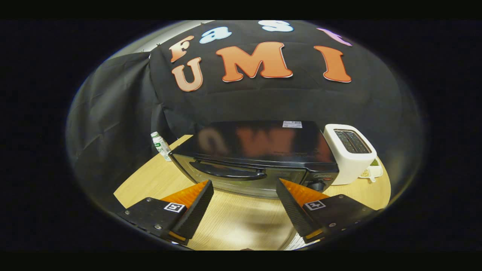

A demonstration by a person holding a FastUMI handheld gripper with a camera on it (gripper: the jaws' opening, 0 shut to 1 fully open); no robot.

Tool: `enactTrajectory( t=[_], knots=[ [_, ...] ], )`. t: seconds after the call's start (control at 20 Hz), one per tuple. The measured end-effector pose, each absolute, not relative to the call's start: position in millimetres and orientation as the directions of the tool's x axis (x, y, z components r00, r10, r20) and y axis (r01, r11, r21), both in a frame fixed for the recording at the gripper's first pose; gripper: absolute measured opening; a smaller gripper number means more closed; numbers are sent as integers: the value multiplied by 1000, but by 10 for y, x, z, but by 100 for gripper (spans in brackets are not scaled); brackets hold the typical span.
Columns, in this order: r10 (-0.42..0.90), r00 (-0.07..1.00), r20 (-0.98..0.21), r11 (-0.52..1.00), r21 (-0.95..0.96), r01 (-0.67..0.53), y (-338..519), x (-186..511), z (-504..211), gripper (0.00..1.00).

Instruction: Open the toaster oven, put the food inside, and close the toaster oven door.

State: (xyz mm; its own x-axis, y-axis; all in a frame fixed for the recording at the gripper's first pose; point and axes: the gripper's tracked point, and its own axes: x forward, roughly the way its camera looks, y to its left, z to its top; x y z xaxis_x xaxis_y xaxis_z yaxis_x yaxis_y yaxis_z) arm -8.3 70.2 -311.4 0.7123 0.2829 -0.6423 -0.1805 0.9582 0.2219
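A black toaster oven [260,150] stands on the wooden table [233,222] just beyond my fingers, seen from above and in front. Its glass door is closed, with a curved black handle [228,171] along the door's top edge. A knob [318,185] sits on the control panel at the oven's right end. My gripper [244,190] is open, fingers spread wide, hovering over the table just short of the door, below the handle. Nothing lies between the fingers.
A white two-slot toaster [350,152] stands against the oven's right side, with a small white dish [371,172] behind it. A white bottle with a green label [161,146] stands left of the oven. Black cloth walls the booth behind.
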Motion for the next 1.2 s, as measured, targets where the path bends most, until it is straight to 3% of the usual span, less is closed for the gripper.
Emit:
enactTrajectory(
  t=[0.85,1.2],
  knots=[
    [46,803,-594,974,205,96,-958,-800,-2840,99],
    [11,823,-568,964,224,143,-1269,-883,-2755,99]
  ],
)
